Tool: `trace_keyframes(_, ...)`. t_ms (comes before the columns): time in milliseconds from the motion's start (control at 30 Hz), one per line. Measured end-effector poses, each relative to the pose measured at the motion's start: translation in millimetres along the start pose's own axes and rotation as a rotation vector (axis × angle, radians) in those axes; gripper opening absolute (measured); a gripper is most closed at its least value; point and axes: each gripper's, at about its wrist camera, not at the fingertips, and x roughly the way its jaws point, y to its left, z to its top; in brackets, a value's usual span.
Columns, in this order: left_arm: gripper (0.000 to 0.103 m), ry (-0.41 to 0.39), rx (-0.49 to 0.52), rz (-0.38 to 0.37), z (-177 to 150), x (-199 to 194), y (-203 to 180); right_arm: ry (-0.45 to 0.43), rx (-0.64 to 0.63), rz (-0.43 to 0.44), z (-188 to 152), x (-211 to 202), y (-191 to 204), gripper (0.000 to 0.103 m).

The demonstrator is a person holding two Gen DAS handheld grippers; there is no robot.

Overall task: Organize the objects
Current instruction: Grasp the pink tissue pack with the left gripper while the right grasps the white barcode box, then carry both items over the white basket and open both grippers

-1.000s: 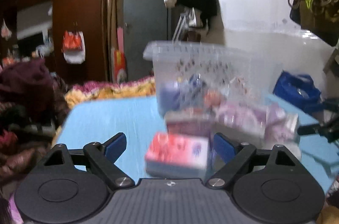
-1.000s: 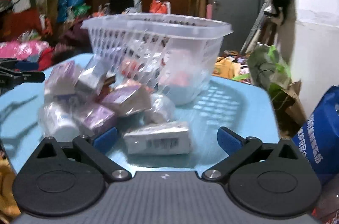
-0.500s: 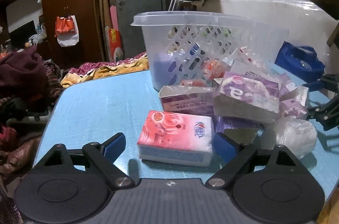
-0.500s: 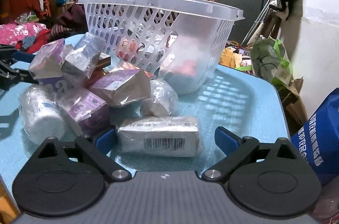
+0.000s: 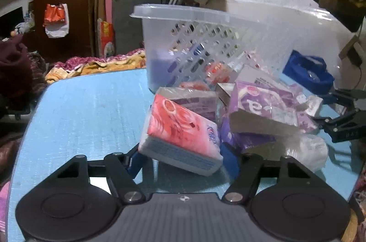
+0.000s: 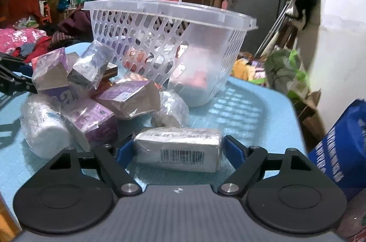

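Note:
A pink tissue pack [image 5: 180,129] sits tilted between the blue pads of my left gripper [image 5: 181,159]. Its jaws are closing and both pads press on the pack's ends. In the right wrist view a silver-white pack with a barcode [image 6: 178,145] lies crosswise in my right gripper [image 6: 178,150], whose jaws are closing with a pad against each end. Behind both lies a pile of purple wrapped packs [image 5: 263,104] [image 6: 128,97]. A clear plastic basket [image 5: 205,20] [image 6: 169,10] stands at the back with a few items inside.
Everything rests on a light blue table [image 5: 91,109] [image 6: 251,109]. A wrapped white roll [image 6: 43,127] lies at the pile's near edge. A blue bag [image 6: 343,150] stands off the table's right side. Clothes and clutter surround the table.
Both grippers' jaws have narrowed onto their packs. The pink pack, flat on the table before, now sits tilted between the left pads. The silver pack now spans the right pads.

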Motion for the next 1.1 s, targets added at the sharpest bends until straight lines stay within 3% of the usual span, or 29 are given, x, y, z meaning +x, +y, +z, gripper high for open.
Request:
trace_keyframes(267, 0.070, -0.131, -0.071, 0.001, -3, -15, 10, -0.084, 0.050, -0.005, -3, -10, -7, 0.083)
trace_keyframes(800, 0.070, -0.228, -0.070, 0.012, -8, -27, 11, -0.177, 0.103, -0.008, -8, -19, -13, 0.082)
trace_keyframes(967, 0.070, -0.300, -0.085, 0.033, -10, -38, 12, -0.279, 0.172, -0.018, -15, -32, -21, 0.082)
trace_keyframes(1100, 0.070, -0.347, -0.124, -0.010, 11, -51, 12, -0.357, 0.121, -0.078, 3, -44, -13, 0.082)
